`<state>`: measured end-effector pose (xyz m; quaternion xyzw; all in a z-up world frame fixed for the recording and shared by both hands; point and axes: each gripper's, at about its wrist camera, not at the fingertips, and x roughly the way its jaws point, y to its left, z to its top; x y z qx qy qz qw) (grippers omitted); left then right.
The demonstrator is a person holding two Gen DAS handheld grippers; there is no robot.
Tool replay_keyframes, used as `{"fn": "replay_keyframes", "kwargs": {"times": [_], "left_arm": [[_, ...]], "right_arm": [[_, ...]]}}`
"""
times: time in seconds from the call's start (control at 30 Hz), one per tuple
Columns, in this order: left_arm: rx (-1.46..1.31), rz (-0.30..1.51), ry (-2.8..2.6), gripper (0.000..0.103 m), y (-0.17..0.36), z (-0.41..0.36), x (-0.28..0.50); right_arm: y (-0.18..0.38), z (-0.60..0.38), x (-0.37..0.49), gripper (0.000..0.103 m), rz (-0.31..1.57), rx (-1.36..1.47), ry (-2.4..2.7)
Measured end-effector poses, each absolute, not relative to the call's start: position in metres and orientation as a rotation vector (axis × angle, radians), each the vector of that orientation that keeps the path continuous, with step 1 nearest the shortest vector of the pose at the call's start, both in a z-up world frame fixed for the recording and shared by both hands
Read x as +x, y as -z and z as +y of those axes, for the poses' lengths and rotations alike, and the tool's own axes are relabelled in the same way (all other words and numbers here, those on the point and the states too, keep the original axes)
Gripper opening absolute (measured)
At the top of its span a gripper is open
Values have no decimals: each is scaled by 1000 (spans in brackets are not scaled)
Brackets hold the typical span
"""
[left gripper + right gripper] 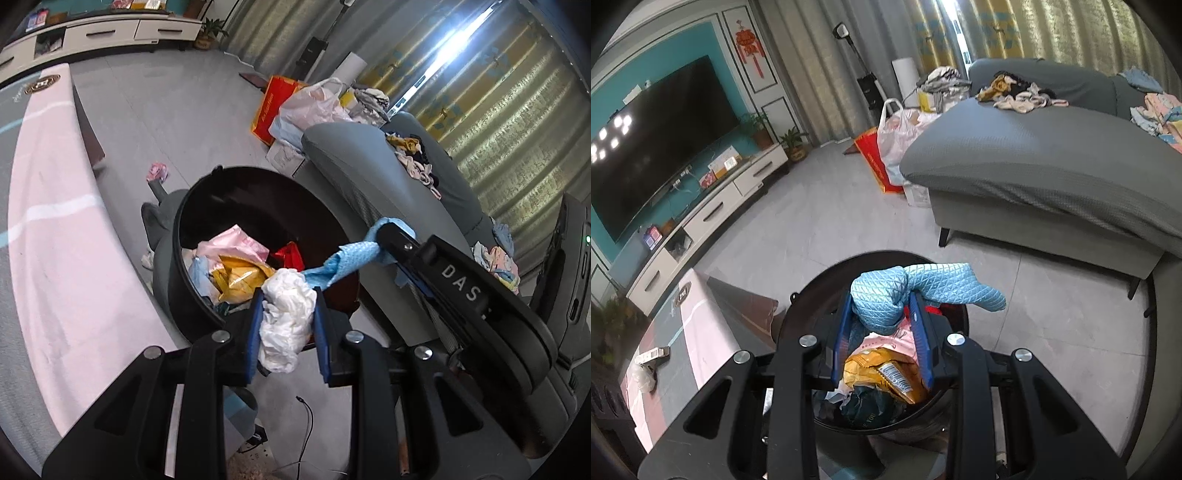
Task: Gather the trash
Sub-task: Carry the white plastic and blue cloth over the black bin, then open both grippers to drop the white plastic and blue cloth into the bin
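Left wrist view: a black round trash bin (192, 258) stands on grey floor tiles (177, 122), hemmed in by a pink-topped low table (62, 221) on the left and a grey sofa (354, 166) on the right. Open floor stretches beyond the bin toward a white TV cabinet (110, 33). The left gripper (288, 314) points steeply down over the bin's near rim, its blue pads squeezed against a crumpled white tissue wad (286, 321). From the right, the right gripper (384, 243) reaches in over the bin's far side, pinching a blue cloth (347, 262) that trails toward the tissue wad. Inside the bin lie a pink plastic bag (232, 243), a yellow wrapper (240, 277) and something red (291, 254). A small pink scrap (158, 171) lies on the floor past the bin.

Right wrist view: the right gripper (881, 306) tilts down above the bin (801, 306), its blue pads clamped on the bunched blue cloth (886, 299), whose free end sticks out to the right. Below it the bin holds the pink bag (886, 338), the yellow wrapper (882, 369) and dark green packaging (871, 406). Clear floor (820, 221) runs ahead to the cabinet (713, 210) and television (661, 140); the sofa (1052, 166) fills the right, with bags (897, 140) piled at its far end.
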<state>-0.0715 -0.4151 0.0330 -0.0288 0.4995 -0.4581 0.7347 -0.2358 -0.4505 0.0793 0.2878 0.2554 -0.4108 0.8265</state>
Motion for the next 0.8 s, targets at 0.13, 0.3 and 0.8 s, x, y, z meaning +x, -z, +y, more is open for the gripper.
{"fn": "replay_keyframes", "kwargs": {"times": [0.13,0.3,0.8], "left_arm": [[-66,1126,1003,26,-24,-419,-68],[-51,1153,1010,26,-16,-427,-68],[-48,1220,1018,31,1,-437,-70]], "right_arm": [[-75,-452,-234,32,551,626,866],[-69,-456,-232,32,576,636,878],[-57,-469,-230,45,603,726,853]]}}
